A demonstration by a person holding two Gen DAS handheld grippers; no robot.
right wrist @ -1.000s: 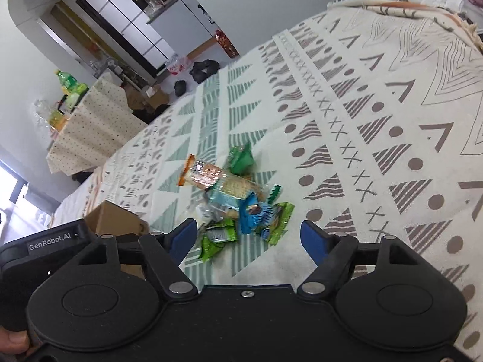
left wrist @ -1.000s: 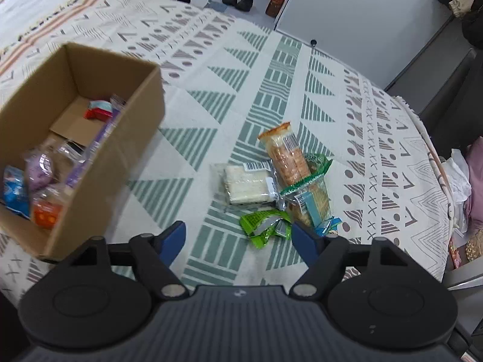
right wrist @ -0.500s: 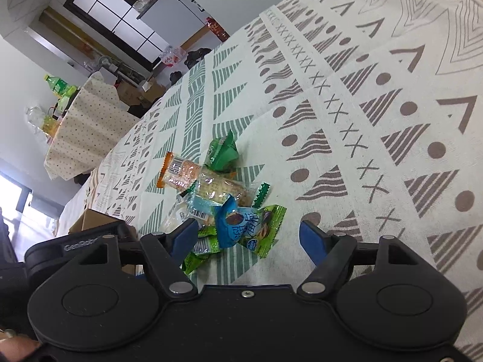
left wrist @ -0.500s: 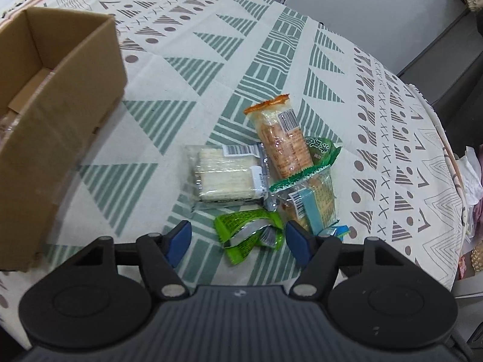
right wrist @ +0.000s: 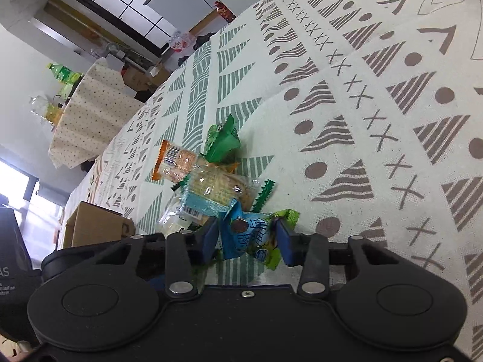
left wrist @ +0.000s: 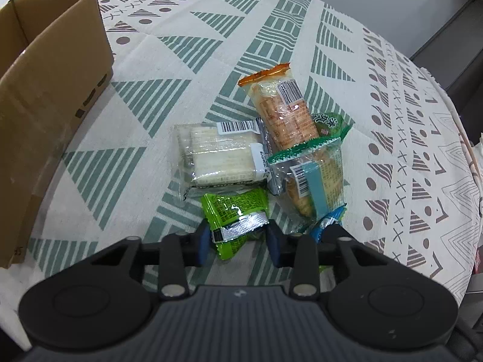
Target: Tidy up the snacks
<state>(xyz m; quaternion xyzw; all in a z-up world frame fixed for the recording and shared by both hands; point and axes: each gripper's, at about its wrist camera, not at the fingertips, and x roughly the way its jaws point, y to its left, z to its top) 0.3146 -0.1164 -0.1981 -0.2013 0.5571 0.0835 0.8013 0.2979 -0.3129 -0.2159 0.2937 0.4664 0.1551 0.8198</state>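
Observation:
A pile of snack packets lies on the patterned tablecloth point(left wrist: 187, 39). My left gripper point(left wrist: 238, 238) has its blue pads against both sides of a green packet with a silver band point(left wrist: 238, 220), which rests on the cloth. Beyond it lie a clear packet of white wafers point(left wrist: 220, 157), an orange-ended cracker packet point(left wrist: 280, 108) and a clear packet with a teal label point(left wrist: 314, 181). My right gripper point(right wrist: 247, 241) is closed around a blue and green packet point(right wrist: 250, 238) at the near end of the pile. The cardboard box point(left wrist: 45, 114) stands to the left.
The box also shows in the right wrist view point(right wrist: 96, 226), far left. The table edge point(left wrist: 465, 211) curves close on the right of the pile. Beyond the table are a cloth-covered table with bottles point(right wrist: 90, 114) and a doorway.
Both grippers have moved forward and down onto the pile. Their jaws have narrowed from wide open to closed on a packet each. The box has slid out to the left of the left wrist view.

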